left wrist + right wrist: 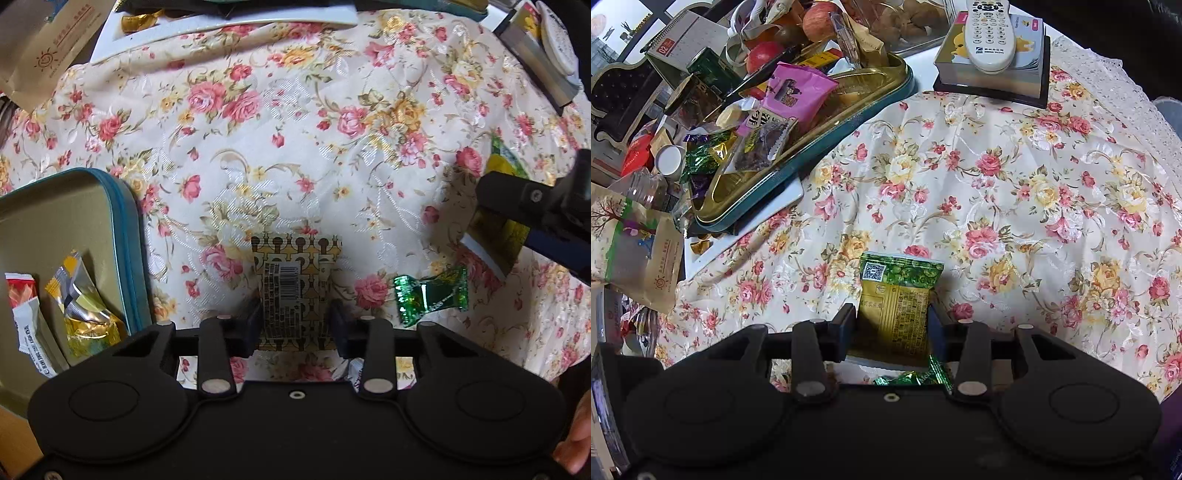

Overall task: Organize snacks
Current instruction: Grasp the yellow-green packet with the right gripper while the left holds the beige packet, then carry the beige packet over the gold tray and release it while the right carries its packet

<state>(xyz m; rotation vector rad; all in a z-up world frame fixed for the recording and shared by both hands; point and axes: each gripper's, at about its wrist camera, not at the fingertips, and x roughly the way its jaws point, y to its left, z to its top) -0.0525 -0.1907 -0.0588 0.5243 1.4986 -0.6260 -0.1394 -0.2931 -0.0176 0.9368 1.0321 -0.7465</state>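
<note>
My left gripper (295, 325) is shut on a yellow patterned snack packet (293, 291) with a barcode, held just over the floral tablecloth. To its left is a gold tin tray with a teal rim (127, 240) holding a red-and-white packet (26, 314) and a yellow foil packet (83, 310). A green candy (428, 293) lies on the cloth to the right. My right gripper (892, 325) is shut on a green-and-gold snack packet (895, 295); it also shows in the left wrist view (491, 236), at the right edge.
A second teal-rimmed gold tray (820, 147) at the back left is piled with snacks. Beyond it are apples (762, 53), a calendar and bottles. A remote (988, 33) lies on a box at the back. A brown paper bag (653, 266) lies at left. Another green candy (912, 376) lies under my right gripper.
</note>
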